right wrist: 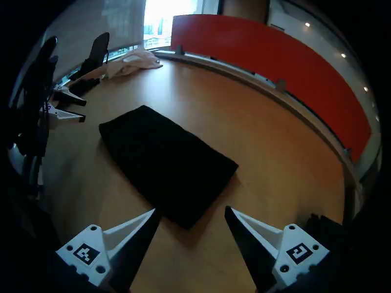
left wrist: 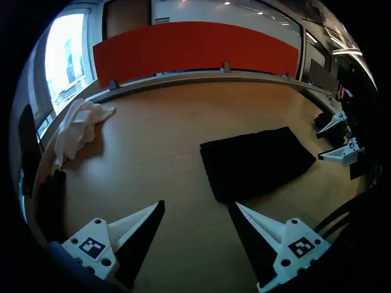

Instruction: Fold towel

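Observation:
A black towel [left wrist: 255,160] lies flat and folded into a rectangle on the wooden table [left wrist: 161,146]. My left gripper [left wrist: 195,207] is open just short of the towel's near corner, holding nothing. In the right gripper view the black towel [right wrist: 166,161] spreads diagonally, and my right gripper [right wrist: 190,212] is open with its tips at the towel's near edge, nothing between them. The right gripper's white fingers [left wrist: 339,139] appear at the far right of the left gripper view. The left gripper's fingers [right wrist: 68,105] appear at the left of the right gripper view.
A crumpled white cloth [left wrist: 78,127] lies at the table's far left corner by the window, seen as the white cloth [right wrist: 134,61] from the other side. A red divider panel [left wrist: 195,51] runs along the table's back edge. Dark chairs [right wrist: 95,53] stand near the window.

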